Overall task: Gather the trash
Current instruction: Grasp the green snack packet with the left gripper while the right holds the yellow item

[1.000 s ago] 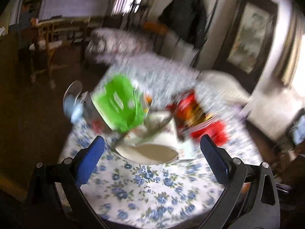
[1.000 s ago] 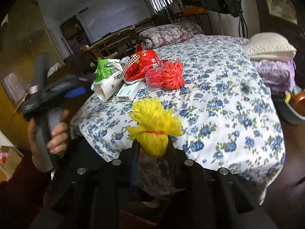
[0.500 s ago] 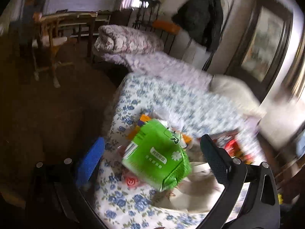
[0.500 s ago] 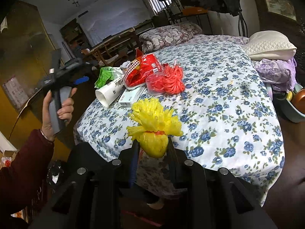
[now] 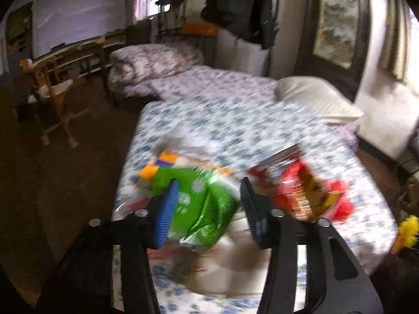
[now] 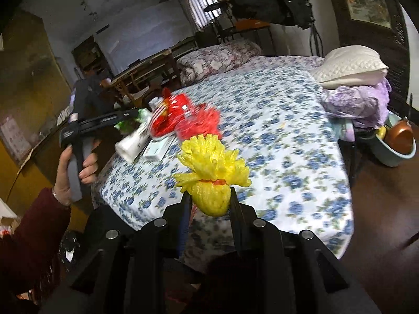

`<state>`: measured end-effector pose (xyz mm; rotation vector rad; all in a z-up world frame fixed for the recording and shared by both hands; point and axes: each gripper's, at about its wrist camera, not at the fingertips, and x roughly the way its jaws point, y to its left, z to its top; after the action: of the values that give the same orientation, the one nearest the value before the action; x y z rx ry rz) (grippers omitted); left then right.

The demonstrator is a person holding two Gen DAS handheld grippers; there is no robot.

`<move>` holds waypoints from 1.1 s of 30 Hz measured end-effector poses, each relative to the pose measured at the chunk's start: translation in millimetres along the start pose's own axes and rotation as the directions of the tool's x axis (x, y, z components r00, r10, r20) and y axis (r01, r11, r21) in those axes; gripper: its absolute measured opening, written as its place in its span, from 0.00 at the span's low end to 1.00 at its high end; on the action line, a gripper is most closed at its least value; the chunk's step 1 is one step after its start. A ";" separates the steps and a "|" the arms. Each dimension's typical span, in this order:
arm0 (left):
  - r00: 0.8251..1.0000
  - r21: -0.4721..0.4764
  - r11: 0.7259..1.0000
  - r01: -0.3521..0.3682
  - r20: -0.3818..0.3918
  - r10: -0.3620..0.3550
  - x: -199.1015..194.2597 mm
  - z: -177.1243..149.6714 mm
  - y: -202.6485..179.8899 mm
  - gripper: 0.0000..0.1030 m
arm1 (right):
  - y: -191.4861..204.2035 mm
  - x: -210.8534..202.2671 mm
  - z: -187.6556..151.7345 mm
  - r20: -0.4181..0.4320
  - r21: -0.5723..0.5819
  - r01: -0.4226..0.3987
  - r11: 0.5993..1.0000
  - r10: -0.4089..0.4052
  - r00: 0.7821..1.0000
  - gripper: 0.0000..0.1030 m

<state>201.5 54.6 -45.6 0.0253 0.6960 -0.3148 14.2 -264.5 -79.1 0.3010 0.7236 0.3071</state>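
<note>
Surface was a bed [image 6: 282,120] under a blue-flowered sheet, no tabletop. Past it: a rolled floral quilt [image 5: 154,65], a white pillow [image 6: 351,65] at the far right, a dark coat [image 5: 241,5] hanging on the wall, a framed picture [image 5: 337,18], wooden chairs [image 5: 57,78] on a dark floor to the left.

My left gripper [image 5: 207,209] was over the near corner of the bed, jaws closing with the green packet [image 5: 201,204] between them. Frame too blurred to say whether the pads pressed on it yet. Just right of that gripper lay a red snack bag [image 5: 298,191]; under the packet, something white, blurred.

My right gripper [image 6: 209,201] was nearly closed, clamped on the yellow net bundle [image 6: 212,172], its frilled end sticking up past the fingertips, held off the near edge of the bed.

Only the right view showed my left hand [image 6: 76,167] and dark red sleeve [image 6: 34,235] on the handle, a white paper cup [image 6: 133,144] lying on its side, a flat pale box [image 6: 157,149] beside it, purple bedding under the pillow and a blue basin [image 6: 398,151] on the floor far right. The left view caught the yellow bundle only at its right edge, plus an orange-and-purple wrapper [image 5: 159,164] beyond the green packet.
</note>
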 end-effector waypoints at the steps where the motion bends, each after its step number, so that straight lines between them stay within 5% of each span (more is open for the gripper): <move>1: 1.000 0.012 1.000 0.027 0.005 -0.027 -4.6 2.9 -5.8 0.44 | -3.7 -2.7 1.3 0.007 0.008 0.004 1.000 -0.004 1.000 0.27; 5: 0.999 0.056 0.998 -0.028 -0.013 0.029 -2.7 6.2 -20.3 0.53 | -19.9 -15.8 2.3 0.033 0.051 0.007 0.999 -0.009 0.999 0.27; 9: 0.989 0.070 0.987 -0.146 -0.016 0.147 8.5 7.4 -22.1 0.93 | -28.5 -18.1 -0.8 0.030 0.078 0.000 0.997 -0.002 1.000 0.27; 11: 0.986 0.059 0.985 -0.161 -0.040 0.163 21.8 11.0 -13.7 0.93 | -31.9 -16.2 -1.9 0.022 0.093 -0.010 0.996 0.008 1.000 0.27; 14: 0.989 0.010 0.999 -0.050 -0.142 0.051 43.6 7.7 -4.7 0.90 | -35.6 -14.2 -2.6 0.018 0.114 -0.019 0.993 0.018 1.000 0.27; 18: 0.993 0.061 0.996 -0.067 -0.090 0.072 36.6 2.1 -15.4 0.51 | -37.4 -17.0 -1.5 0.033 0.110 -0.002 0.994 -0.002 0.999 0.27; 24: 0.998 0.050 0.997 0.058 -0.010 -0.058 1.4 9.3 -35.4 0.35 | -42.6 -28.9 1.4 0.070 0.128 0.006 0.992 -0.015 0.997 0.27; 30: 0.982 -0.014 0.983 0.185 0.033 -0.185 -24.0 17.1 -54.0 0.34 | -47.9 -45.4 6.1 0.110 0.141 0.000 0.990 -0.015 0.994 0.27; 33: 0.985 -0.041 0.984 0.172 0.000 -0.172 -26.4 13.6 -60.1 0.51 | -50.8 -47.7 2.6 0.109 0.156 -0.018 0.988 0.001 0.994 0.27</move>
<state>173.3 2.9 -13.5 -0.0738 0.7094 -0.4661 -9.2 -329.2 -67.7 0.4669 0.6406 0.2412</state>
